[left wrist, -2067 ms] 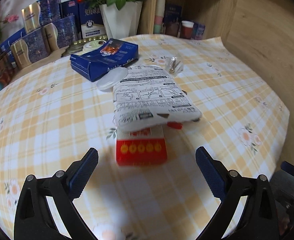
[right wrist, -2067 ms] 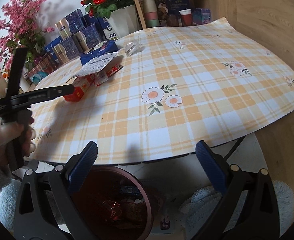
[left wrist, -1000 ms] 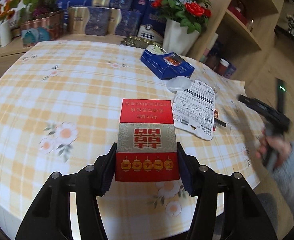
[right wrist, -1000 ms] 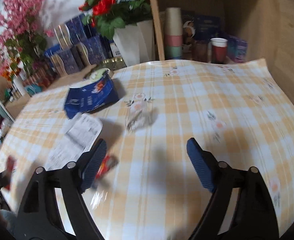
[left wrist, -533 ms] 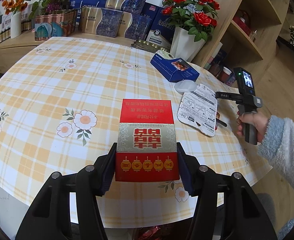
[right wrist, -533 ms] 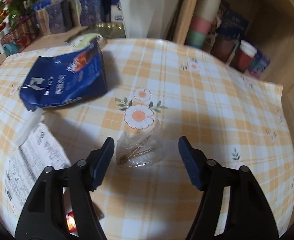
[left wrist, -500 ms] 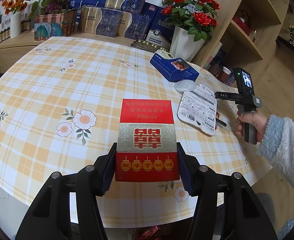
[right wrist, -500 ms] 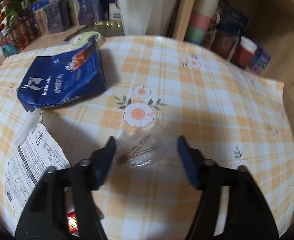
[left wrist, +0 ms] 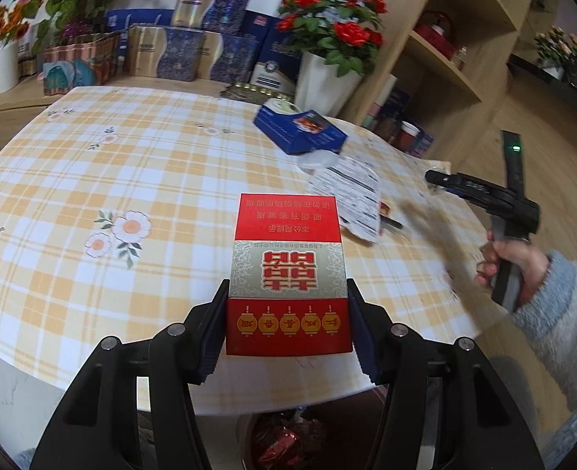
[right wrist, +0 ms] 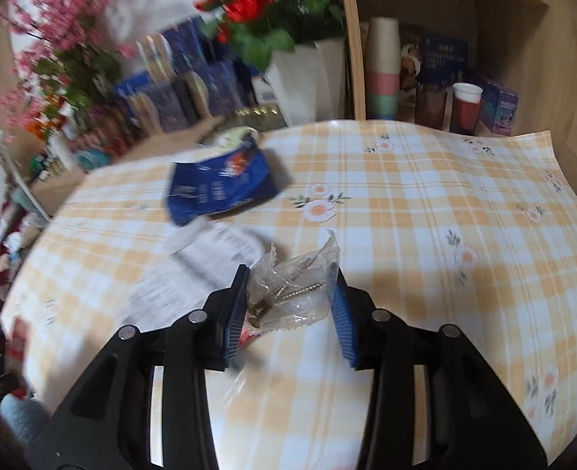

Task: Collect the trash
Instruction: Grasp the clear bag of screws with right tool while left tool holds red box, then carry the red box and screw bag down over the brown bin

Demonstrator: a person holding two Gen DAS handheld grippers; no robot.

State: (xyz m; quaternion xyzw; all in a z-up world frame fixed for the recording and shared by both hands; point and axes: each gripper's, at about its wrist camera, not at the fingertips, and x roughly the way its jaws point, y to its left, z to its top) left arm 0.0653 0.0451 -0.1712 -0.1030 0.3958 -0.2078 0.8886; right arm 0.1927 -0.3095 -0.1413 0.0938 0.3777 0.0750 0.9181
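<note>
Red box (left wrist: 288, 274): glossy printed card. Bag (right wrist: 294, 293): clear crinkled plastic holding brass-coloured metal screws. Desk (left wrist: 131, 180): smooth, faintly shiny checked cover. Shelf (left wrist: 445, 58) behind desk: matt pale wood.

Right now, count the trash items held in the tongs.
2: the red box in the left tongs; the clear screw bag between the closing right tongs.

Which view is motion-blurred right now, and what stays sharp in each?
Right wrist view: heavy smear on the flowers, the blue pouch and the printed packet; the right tool and its clear bag of screws stay crisp. Left wrist view: mostly sharp, red box legible in the left tool; blur only toward the right.
</note>
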